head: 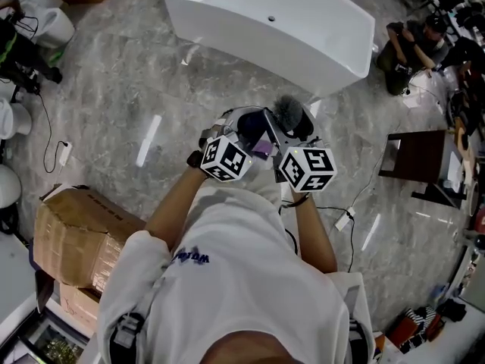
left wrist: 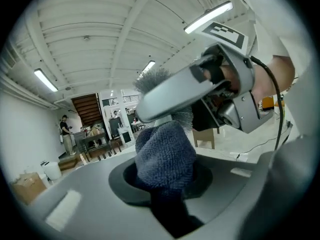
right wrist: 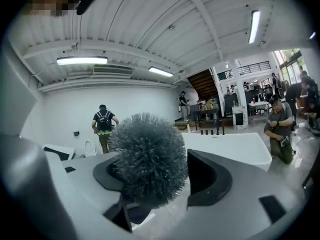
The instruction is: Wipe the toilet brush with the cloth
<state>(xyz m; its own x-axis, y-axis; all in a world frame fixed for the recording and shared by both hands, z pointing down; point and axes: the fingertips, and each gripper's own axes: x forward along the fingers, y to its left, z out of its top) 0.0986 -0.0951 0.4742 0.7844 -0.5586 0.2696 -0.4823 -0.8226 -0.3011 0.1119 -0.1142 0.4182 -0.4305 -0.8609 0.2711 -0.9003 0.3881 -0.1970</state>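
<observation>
The toilet brush has a round grey bristle head [head: 288, 111] that stands up between my two hands. In the right gripper view that head [right wrist: 147, 159] fills the gap of my right gripper [right wrist: 165, 179], whose jaws stand wide and open, the right pad [right wrist: 212, 179] clear of the bristles. A blue-grey terry cloth [left wrist: 165, 154] is bunched between the jaws of my left gripper [left wrist: 165, 186], which is shut on it. The cloth seems wrapped round the brush's white neck [left wrist: 161, 120]. Bristles [left wrist: 152, 79] show behind one finger [left wrist: 172, 96] of the right gripper, which crosses in front.
A white bathtub [head: 273, 21] stands ahead on the marble floor. A taped cardboard box [head: 76, 237] lies at the lower left, a dark wooden stool [head: 420, 158] at the right. A person crouches [head: 405, 48] beyond the tub. A cable and plug [head: 345, 220] lie near my feet.
</observation>
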